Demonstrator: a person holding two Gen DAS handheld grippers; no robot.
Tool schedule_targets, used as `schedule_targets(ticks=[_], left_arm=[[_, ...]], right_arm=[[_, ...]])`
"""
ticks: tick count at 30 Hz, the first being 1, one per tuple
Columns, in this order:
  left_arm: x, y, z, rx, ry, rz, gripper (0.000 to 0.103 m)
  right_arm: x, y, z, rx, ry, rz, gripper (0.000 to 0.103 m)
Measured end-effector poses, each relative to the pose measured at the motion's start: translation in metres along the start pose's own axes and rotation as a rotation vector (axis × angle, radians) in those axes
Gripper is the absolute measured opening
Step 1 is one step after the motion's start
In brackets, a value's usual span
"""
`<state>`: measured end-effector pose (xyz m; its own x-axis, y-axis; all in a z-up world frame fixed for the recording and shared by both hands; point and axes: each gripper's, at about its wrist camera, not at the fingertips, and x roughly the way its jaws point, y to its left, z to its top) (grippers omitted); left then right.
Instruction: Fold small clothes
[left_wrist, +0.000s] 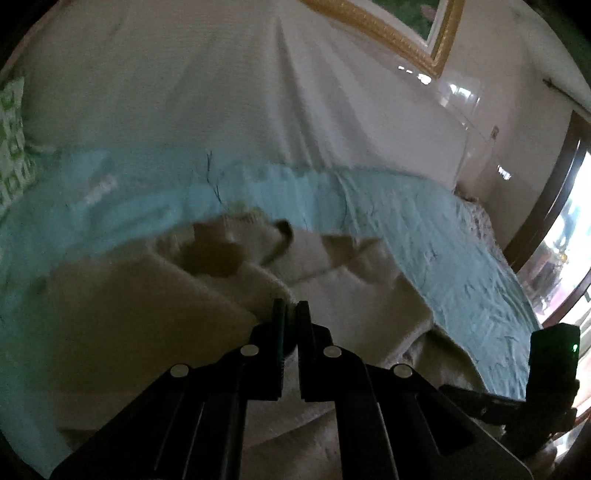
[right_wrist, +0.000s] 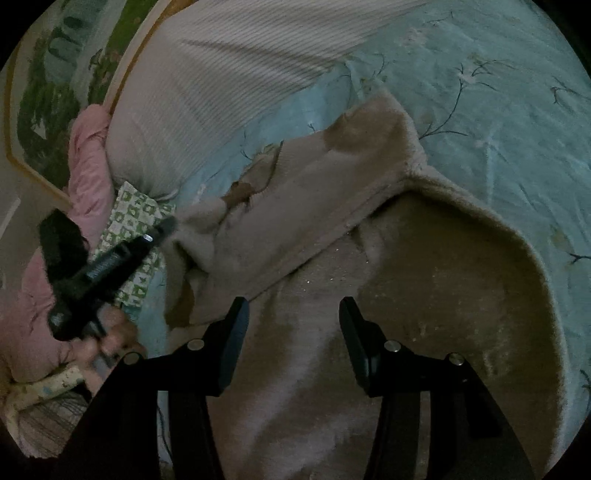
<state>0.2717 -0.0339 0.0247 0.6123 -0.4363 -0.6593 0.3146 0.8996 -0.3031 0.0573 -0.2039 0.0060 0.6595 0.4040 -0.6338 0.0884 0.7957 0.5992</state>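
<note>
A beige fleece garment (left_wrist: 155, 295) lies crumpled on a light blue bedsheet (left_wrist: 443, 240). My left gripper (left_wrist: 291, 314) is shut on a fold of the beige garment, its fingers pressed together with fabric between them. In the right wrist view the same garment (right_wrist: 424, 277) spreads wide, with a folded flap (right_wrist: 295, 192) toward the left. My right gripper (right_wrist: 293, 325) is open, its jaws wide apart just above the garment, holding nothing. The left gripper (right_wrist: 166, 229) shows there, pinching the garment's left edge.
A large white ribbed pillow (left_wrist: 221, 92) lies behind the garment. A green-and-white patterned cloth (right_wrist: 136, 236) and a pink cloth (right_wrist: 88, 166) lie at the left. A gold-framed picture (left_wrist: 406, 29) hangs on the wall. A window (left_wrist: 565, 240) is at the right.
</note>
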Motion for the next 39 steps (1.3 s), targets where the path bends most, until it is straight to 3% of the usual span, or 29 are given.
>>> schedule_targets(ticks=[3,5,7,10,15,20,27,30,32,33,36,39], left_arm=[[0.003,-0.002,-0.017,0.021,0.040,-0.027,0.005],[0.008,-0.005,-0.032,0.041,0.062,-0.014,0.014],[0.004,0.001,-0.045,0.034,0.086,-0.010,0.032],[-0.019,0.017,-0.061,0.007,0.064,0.021,0.050],[-0.065,0.059,-0.080,-0.062,0.020,0.097,0.054],[-0.078,0.113,-0.094,-0.131,0.043,0.256,0.055],[-0.068,0.144,-0.107,-0.136,0.090,0.369,0.056],[-0.056,0.141,-0.103,-0.124,0.104,0.400,0.056],[-0.049,0.138,-0.098,-0.116,0.095,0.427,0.056],[-0.046,0.137,-0.094,-0.118,0.090,0.440,0.056],[-0.041,0.139,-0.089,-0.147,0.081,0.488,0.057],[-0.043,0.142,-0.090,-0.174,0.068,0.503,0.060]], right_arm=[[-0.001,-0.004,0.004,0.005,-0.014,-0.018,0.052],[0.003,-0.008,0.008,0.038,-0.006,-0.009,0.060],[0.012,-0.008,0.013,0.057,0.004,-0.009,0.065],[0.025,-0.001,0.025,0.049,0.019,0.019,0.065],[0.058,0.017,0.068,0.025,0.028,0.081,0.065],[0.105,0.036,0.118,-0.039,0.076,0.108,0.064],[0.166,0.064,0.121,-0.103,0.176,0.069,0.062],[0.179,0.071,0.116,-0.109,0.199,0.073,0.055],[0.184,0.074,0.114,-0.105,0.220,0.095,0.017],[0.180,0.076,0.113,-0.108,0.207,0.081,0.006],[0.137,0.073,0.122,-0.059,0.044,0.144,0.006],[0.069,0.049,0.133,0.034,-0.172,0.171,0.006]])
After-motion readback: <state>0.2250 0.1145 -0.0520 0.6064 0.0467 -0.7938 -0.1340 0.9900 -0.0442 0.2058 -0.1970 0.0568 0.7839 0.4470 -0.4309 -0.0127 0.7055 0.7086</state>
